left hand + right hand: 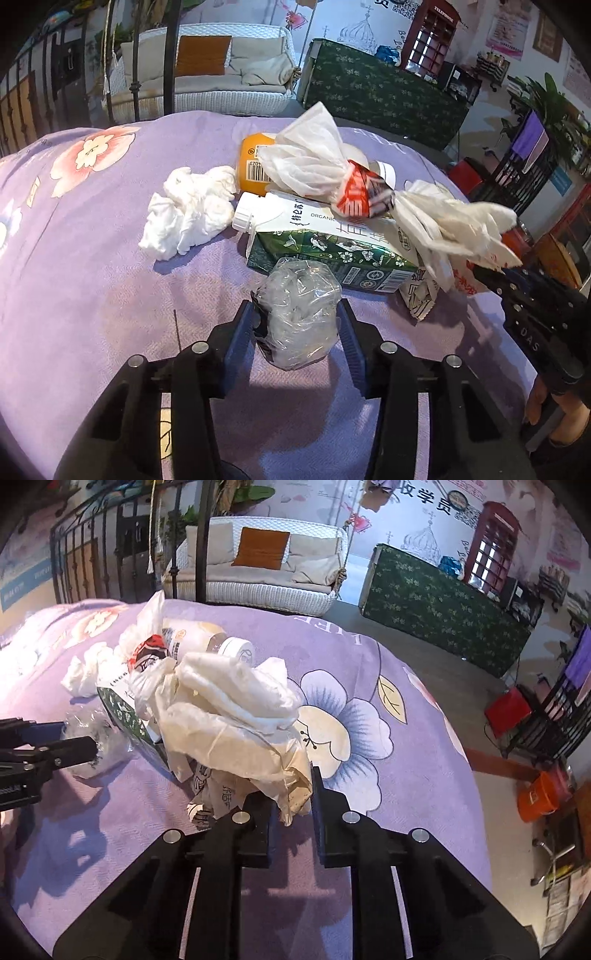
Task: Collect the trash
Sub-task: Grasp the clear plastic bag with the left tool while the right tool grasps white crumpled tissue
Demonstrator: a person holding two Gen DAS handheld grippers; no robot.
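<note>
The left gripper (297, 325) squeezes a plastic wad (301, 314). The right gripper (291, 805) pinches a paper bag (236, 731), hiding its fingertips and the carton (125, 712).

It looks like a home-like lounge or guesthouse room: behind the purple floral bedspread (369, 657) stands a white wicker sofa (266, 587), right of it a green-clothed counter (443, 609) and painted walls.

Strong fisheye: black vignette in corners, straight lines bow at edges. Light is even, coolish and fairly bright. Soft shadows fall toward camera on the purple floral fabric cover (92, 258). Right wrist view is overexposed at left over the crumpled white tissue (86, 670). Centre sharp, background soft.
</note>
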